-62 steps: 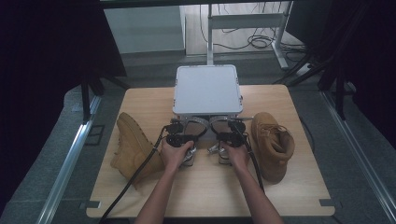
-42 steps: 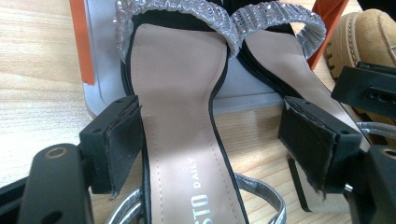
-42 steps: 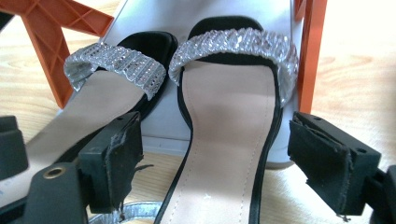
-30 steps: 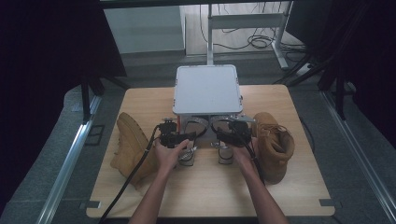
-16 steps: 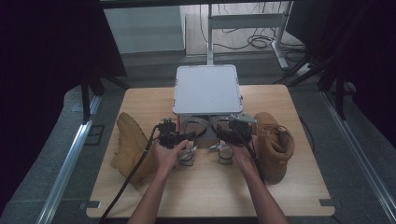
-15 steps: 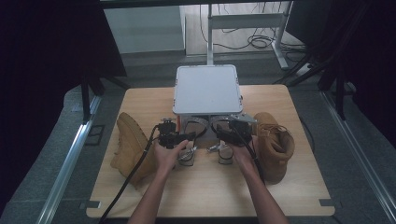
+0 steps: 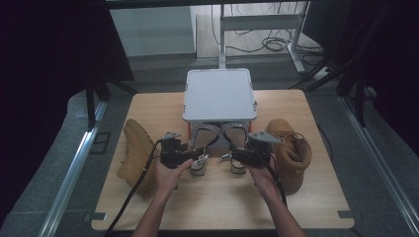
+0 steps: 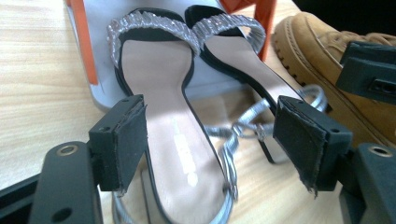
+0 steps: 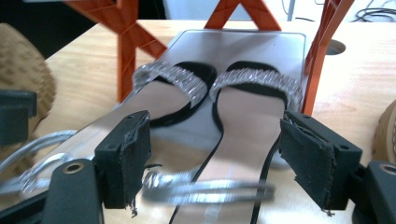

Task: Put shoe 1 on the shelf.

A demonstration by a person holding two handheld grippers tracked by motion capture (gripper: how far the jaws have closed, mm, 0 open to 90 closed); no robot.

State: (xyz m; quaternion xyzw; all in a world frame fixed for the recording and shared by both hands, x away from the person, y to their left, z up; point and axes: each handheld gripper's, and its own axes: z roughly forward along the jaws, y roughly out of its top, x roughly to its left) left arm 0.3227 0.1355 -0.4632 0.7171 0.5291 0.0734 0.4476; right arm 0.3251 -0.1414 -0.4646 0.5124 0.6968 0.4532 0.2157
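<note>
While both grippers hover low over the middle of the wooden surface, each is lined up with one shoe of a pair of black heeled sandals with glittering silver toe straps. The left sandal lies between the wide-spread jaws of the left gripper, its heel end nearest the camera; the pads stand clear of its sides, so nothing is gripped yet. The jaws have just been closing a little, probably to bracket the sole before a grasp. The right gripper is set the same way over the right sandal, jaws almost fully apart and empty, with a loose silver ankle strap blurred across the gap.

Both sandals have their toes tucked under a grey lidded box raised on orange legs, resting on its lower grey shelf, with heels out on the wood. That leaves the heel ends as the reachable part, which explains the approach from the person's side. Two tan boots flank the work, one boot on its side at left, the other boot upright at right, close enough to crowd each gripper's outer side.
</note>
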